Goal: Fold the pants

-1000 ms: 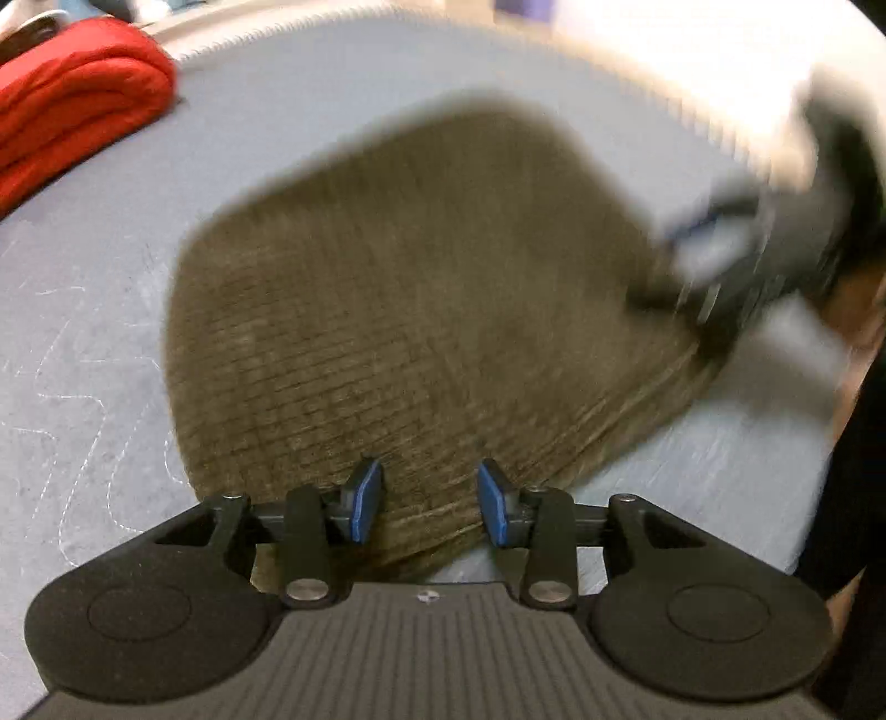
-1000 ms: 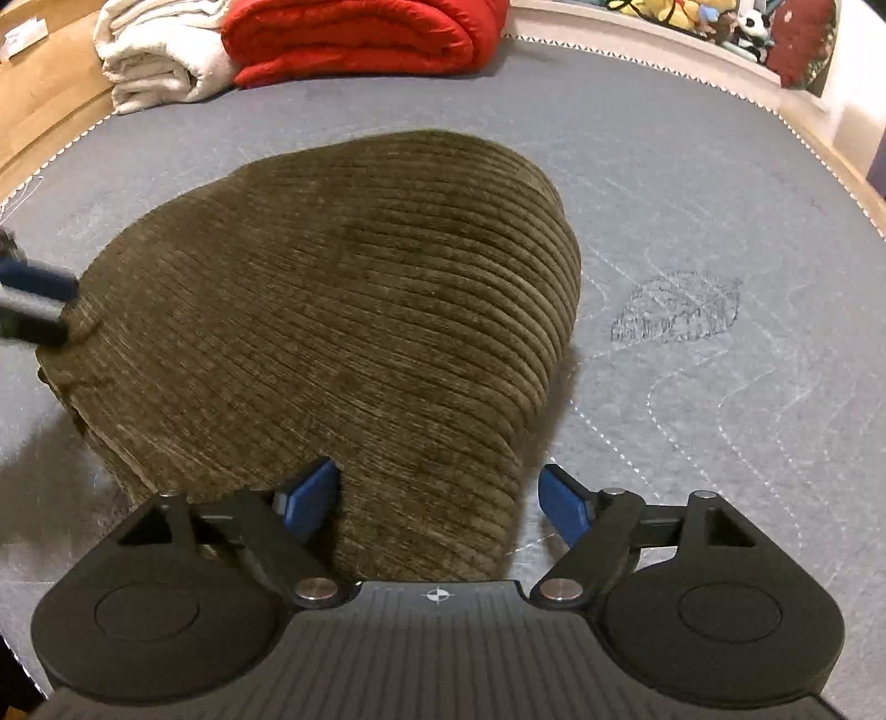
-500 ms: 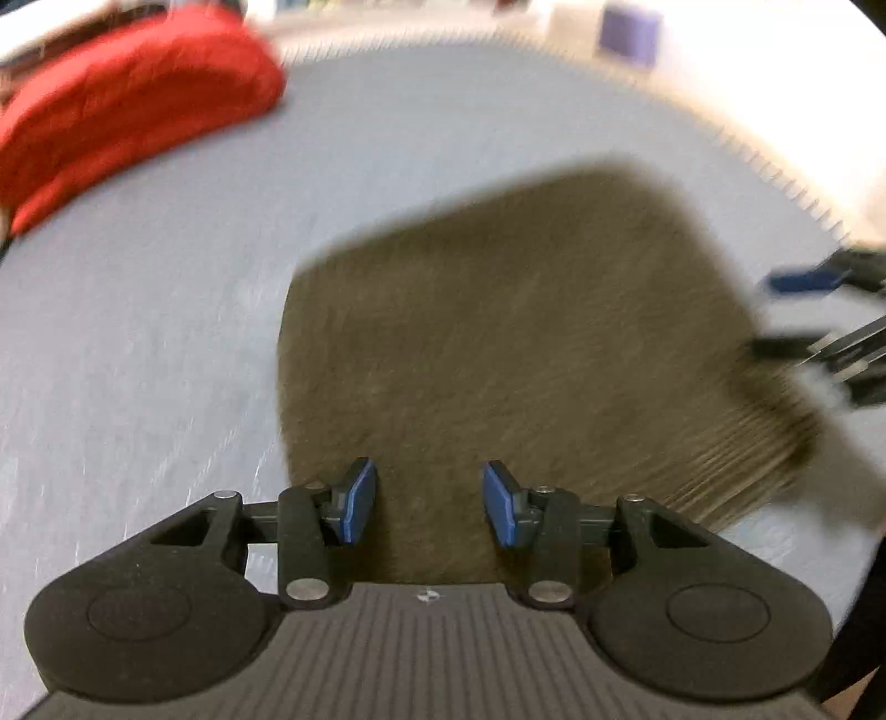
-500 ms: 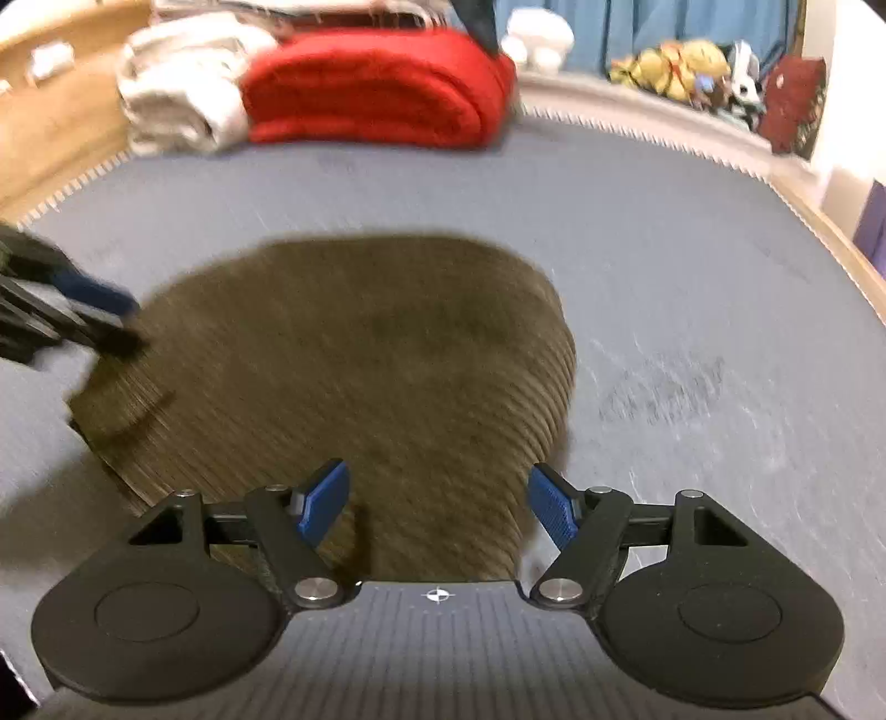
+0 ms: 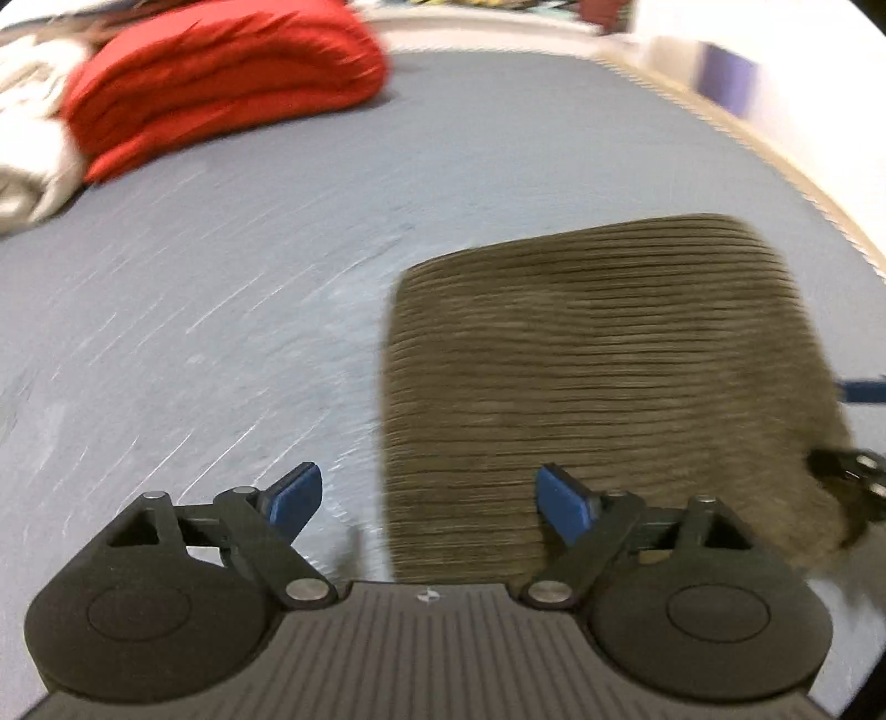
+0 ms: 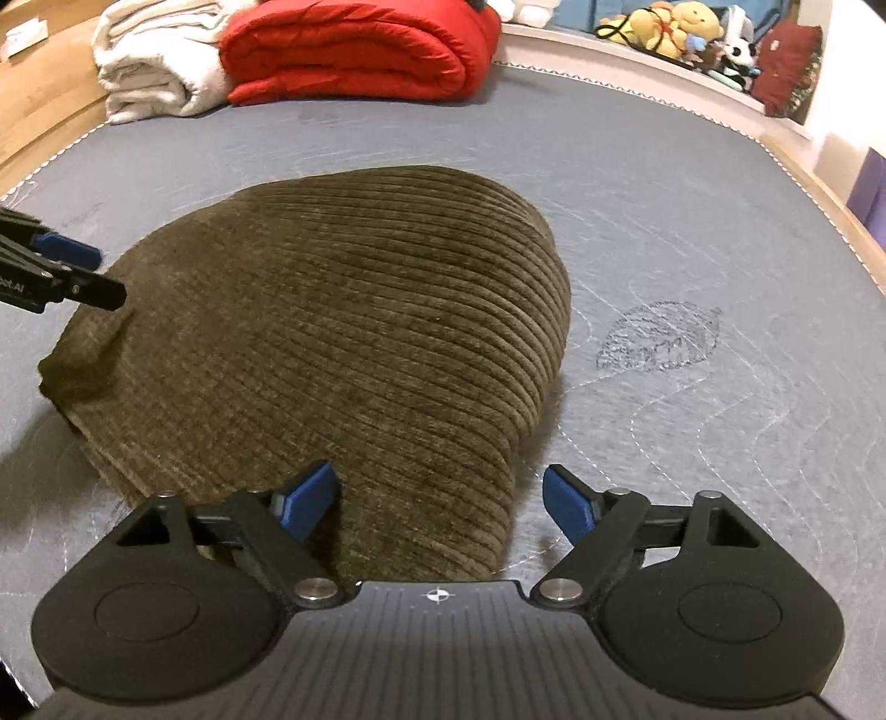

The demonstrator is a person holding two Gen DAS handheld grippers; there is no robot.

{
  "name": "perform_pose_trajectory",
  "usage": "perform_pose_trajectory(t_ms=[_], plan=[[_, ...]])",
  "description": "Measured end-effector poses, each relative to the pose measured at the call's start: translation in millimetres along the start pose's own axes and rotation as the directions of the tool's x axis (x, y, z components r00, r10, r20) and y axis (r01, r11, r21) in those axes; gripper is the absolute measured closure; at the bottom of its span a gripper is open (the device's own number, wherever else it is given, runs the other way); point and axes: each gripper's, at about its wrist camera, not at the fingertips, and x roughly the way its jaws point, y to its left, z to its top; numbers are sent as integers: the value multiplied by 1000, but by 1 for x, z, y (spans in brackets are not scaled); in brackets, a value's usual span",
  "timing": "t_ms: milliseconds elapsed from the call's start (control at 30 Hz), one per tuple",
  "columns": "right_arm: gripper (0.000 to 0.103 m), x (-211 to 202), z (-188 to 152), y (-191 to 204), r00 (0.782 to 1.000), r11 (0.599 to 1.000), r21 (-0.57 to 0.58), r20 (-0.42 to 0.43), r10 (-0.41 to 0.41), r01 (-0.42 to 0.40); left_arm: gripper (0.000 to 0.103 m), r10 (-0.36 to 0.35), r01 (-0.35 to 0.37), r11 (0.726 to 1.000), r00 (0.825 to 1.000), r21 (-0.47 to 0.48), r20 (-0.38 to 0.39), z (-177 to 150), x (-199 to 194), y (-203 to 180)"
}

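Grey quilted bed point(image 6: 692, 232), folded brown corduroy pants point(image 6: 343, 338), left gripper point(image 5: 426, 498) spread, right gripper point(image 6: 440, 498) spread, both empty

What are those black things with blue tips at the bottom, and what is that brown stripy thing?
Each picture comes from a camera on a hand-held gripper that a person carries, one in each hand. The blue tips are its two fingers. The left hand-held gripper and the right hand-held gripper are both open and hold nothing. The brown stripy thing is a pair of corduroy pants, folded up on a grey mattress. Behind lie a rolled red blanket and white towels.
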Motion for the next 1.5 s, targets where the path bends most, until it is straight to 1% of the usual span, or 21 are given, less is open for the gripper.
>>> perform_pose_trajectory(t_ms=[67, 167, 267, 367, 533, 567, 633, 733, 833, 900, 967, 1067, 1100, 1133, 1167, 1200, 1233, 1300, 1333, 1400, 1500], plan=[[15, 2, -1, -2, 1000, 1000, 21, -2, 1, -1, 3, -22, 20, 996, 1000, -86, -21, 3, 4, 16], [10, 8, 0, -5, 1000, 998, 67, -19, 7, -5, 2, -97, 84, 974, 994, -212, -51, 4, 12, 35], [7, 16, -3, -9, 999, 993, 117, -45, 18, -13, 2, -207, 176, 940, 975, -292, -81, 0, 24, 41], [7, 21, -4, -16, 995, 978, 200, -62, 78, -64, 2, -306, 259, 913, 946, -315, -108, -4, 37, 36], [7, 33, -9, -35, 973, 909, 385, -91, 210, -160, 2, -400, 343, 880, 908, -328, -123, -12, 55, 25], [7, 35, -10, -37, 970, 899, 403, -89, 226, -172, 2, -405, 348, 879, 906, -327, -123, -13, 58, 22], [7, 37, -11, -37, 967, 893, 409, -82, 240, -187, 2, -393, 345, 889, 912, -303, -115, -15, 61, 16], [14, 37, -10, -32, 972, 905, 380, -55, 230, -192, 12, -393, 350, 888, 915, -297, -97, -16, 57, 12], [34, 33, -7, -34, 973, 899, 388, -17, 230, -206, 23, -380, 345, 895, 922, -283, -76, -23, 42, 12], [54, 30, -4, -38, 969, 887, 401, 17, 245, -231, 32, -382, 350, 890, 922, -293, -60, -26, 33, 13], [62, 24, 1, -45, 965, 881, 397, 62, 255, -258, 38, -398, 369, 879, 916, -302, -42, -31, 22, 13], [62, 13, 12, -57, 967, 891, 378, 141, 212, -250, 40, -418, 397, 879, 908, -265, -26, -33, 6, 8], [62, 13, 14, -61, 968, 893, 378, 149, 203, -246, 38, -413, 394, 884, 911, -253, -25, -31, 4, 7], [62, 15, 16, -65, 968, 890, 384, 146, 203, -245, 36, -390, 372, 896, 920, -241, -31, -31, 4, 7], [60, 20, 17, -67, 970, 888, 391, 125, 211, -243, 29, -369, 351, 907, 929, -234, -39, -32, 5, 8], [55, 24, 16, -66, 973, 890, 393, 98, 210, -231, 21, -320, 304, 927, 947, -221, -40, -32, 4, 8], [52, 28, 15, -64, 977, 896, 390, 74, 198, -211, 18, -265, 254, 947, 964, -198, -31, -27, 1, 6], [38, 29, 14, -54, 989, 928, 344, 34, 141, -144, 16, -175, 175, 975, 984, -137, 14, -23, -11, 4], [36, 26, 13, -48, 994, 944, 309, 32, 109, -113, 16, -126, 131, 985, 991, -110, 51, -21, -20, 2], [33, 14, 17, -36, 998, 975, 219, 61, 33, -45, 16, -62, 69, 996, 990, -58, 124, -18, -37, -2], [29, -7, 17, -23, 987, 994, 100, 147, -63, 49, 19, -69, 77, 997, 975, -28, 211, -15, -59, -2]])
